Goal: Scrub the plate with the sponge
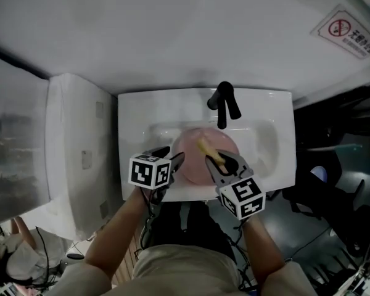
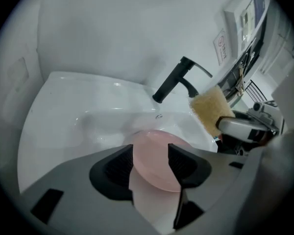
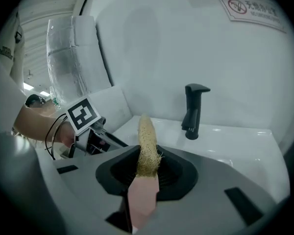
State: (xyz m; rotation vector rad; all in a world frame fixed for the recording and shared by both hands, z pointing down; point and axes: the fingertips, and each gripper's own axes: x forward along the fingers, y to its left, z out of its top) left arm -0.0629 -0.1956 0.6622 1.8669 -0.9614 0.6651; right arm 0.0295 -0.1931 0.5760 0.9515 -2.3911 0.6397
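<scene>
A pink plate [image 1: 196,156] lies in the basin of the white sink [image 1: 133,113], below the black faucet [image 1: 224,104]. My left gripper [image 1: 176,163] hangs at the plate's left rim and is open; in the left gripper view the plate [image 2: 154,163] shows in the gap between the jaws, and the pads do not press on it. My right gripper [image 1: 217,163] is shut on a yellow fibrous sponge [image 1: 208,148], which sticks out over the plate's right half. In the right gripper view the sponge [image 3: 147,143] stands upright between the pads, with the plate [image 3: 143,199] below it.
The faucet [image 3: 193,110] stands at the back middle of the sink. A white cabinet [image 1: 74,159] adjoins the sink on the left. The white wall behind carries a no-smoking sign [image 1: 348,32]. Dark clutter and cables lie on the floor at the right.
</scene>
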